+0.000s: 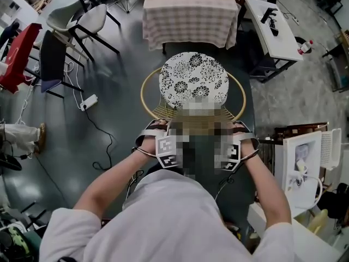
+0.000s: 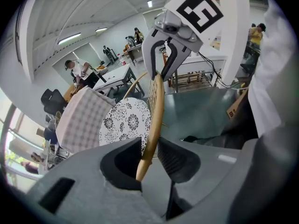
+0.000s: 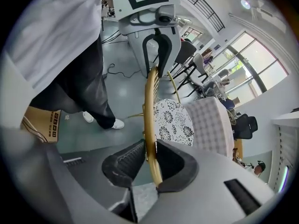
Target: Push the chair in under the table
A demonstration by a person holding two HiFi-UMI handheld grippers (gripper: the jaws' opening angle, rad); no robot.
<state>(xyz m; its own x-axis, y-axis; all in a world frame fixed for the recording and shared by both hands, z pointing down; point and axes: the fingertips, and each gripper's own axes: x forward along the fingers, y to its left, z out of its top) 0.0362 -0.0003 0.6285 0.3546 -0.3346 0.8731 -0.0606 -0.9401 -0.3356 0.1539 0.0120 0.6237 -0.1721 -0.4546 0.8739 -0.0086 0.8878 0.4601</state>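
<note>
The chair has a round flower-print cushion [image 1: 193, 81] and a golden hoop back [image 1: 144, 94]; it stands just before the table with the checked cloth [image 1: 190, 10]. My left gripper [image 1: 154, 129] and right gripper [image 1: 240, 130] are both at the near part of the hoop. In the left gripper view the golden rim [image 2: 153, 111] runs between the jaws of the left gripper [image 2: 149, 155], lying against the right pad with a gap at the left pad. In the right gripper view the rim [image 3: 149, 106] sits snugly between both pads of the right gripper [image 3: 148, 160].
Dark-legged chairs [image 1: 82, 21] stand at the back left, and a white side table [image 1: 272, 26] at the back right. A power strip with its cable [image 1: 89, 101] lies on the floor to the left. A cardboard box [image 3: 42, 122] sits near the person's feet.
</note>
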